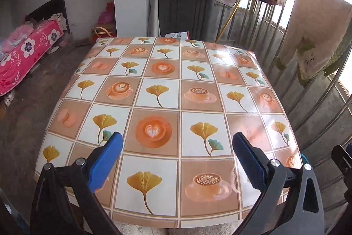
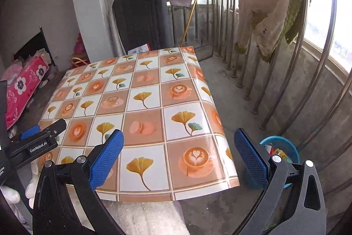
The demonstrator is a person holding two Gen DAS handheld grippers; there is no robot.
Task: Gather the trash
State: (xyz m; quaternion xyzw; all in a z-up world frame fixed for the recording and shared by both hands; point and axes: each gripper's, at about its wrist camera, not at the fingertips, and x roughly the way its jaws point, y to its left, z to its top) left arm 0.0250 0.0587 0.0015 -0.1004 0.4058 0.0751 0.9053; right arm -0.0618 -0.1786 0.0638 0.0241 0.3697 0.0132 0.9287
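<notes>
Over the near table edge, left gripper (image 1: 177, 152) has its blue pads (image 1: 105, 160) spread wide with nothing between them. Right gripper (image 2: 178, 152) is likewise wide open and empty, off the table's right near corner; the left gripper also shows at the right-wrist view's left edge (image 2: 33, 142). Table (image 1: 158, 89) carries a glossy cloth printed with ginkgo leaves and coffee cups. Trash (image 2: 278, 152) sits in a blue basket (image 2: 279, 140) on the concrete floor, right of the table by the railing (image 2: 286, 89), partly hidden behind the right finger. Basket stands upright, mouth up; orientation and long axis of the pieces inside can't be made out.
</notes>
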